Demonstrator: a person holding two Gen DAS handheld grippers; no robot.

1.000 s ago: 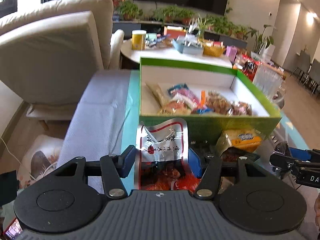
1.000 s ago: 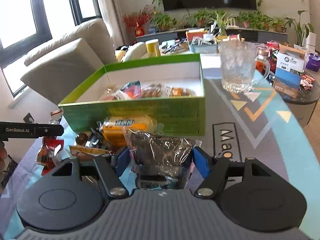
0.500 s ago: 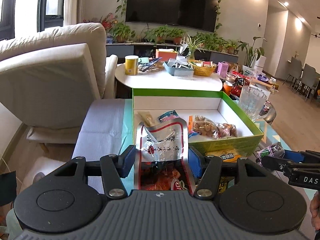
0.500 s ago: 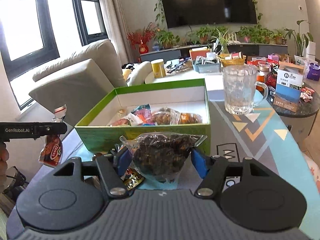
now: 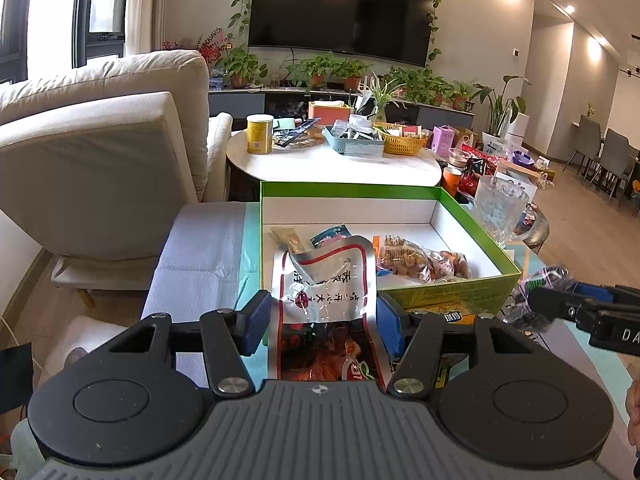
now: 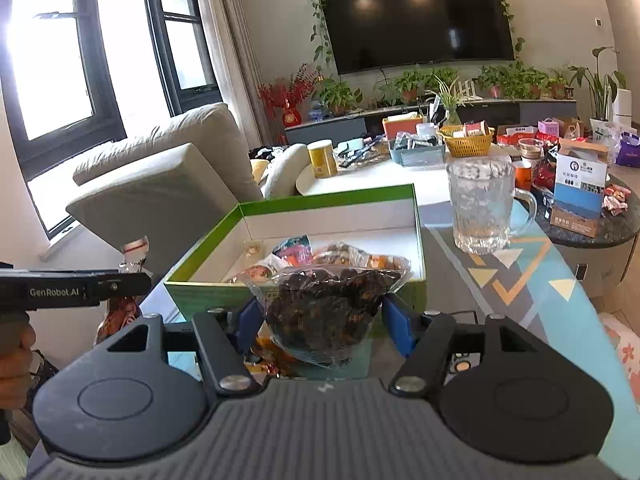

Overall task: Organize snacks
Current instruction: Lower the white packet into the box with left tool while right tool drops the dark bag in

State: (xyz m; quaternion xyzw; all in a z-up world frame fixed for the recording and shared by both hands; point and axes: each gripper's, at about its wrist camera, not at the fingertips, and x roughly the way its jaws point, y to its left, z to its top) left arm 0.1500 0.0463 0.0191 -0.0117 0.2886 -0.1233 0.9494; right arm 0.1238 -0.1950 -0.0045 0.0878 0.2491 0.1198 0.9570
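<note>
My left gripper (image 5: pixel 322 322) is shut on a silver and red snack pouch (image 5: pixel 326 296), held above the table before the near wall of the green box (image 5: pixel 448 294). My right gripper (image 6: pixel 322 326) is shut on a clear bag of dark dried fruit (image 6: pixel 328 308), held above the near wall of the same box (image 6: pixel 200 300). Several snack packets (image 5: pixel 420 260) lie inside the box. A yellow packet (image 5: pixel 452 316) lies on the table in front of it. The right gripper with its bag shows at the right of the left wrist view (image 5: pixel 540 300).
A glass mug (image 6: pixel 482 206) stands right of the box on the patterned table mat (image 6: pixel 520 280). A beige sofa (image 5: pixel 100 160) is at the left. A round white table (image 5: pixel 340 160) with clutter stands behind the box. A blue and white carton (image 6: pixel 580 188) stands at the far right.
Both grippers have risen with their packets and moved up toward the box. The table snacks have dropped lower in both views.
</note>
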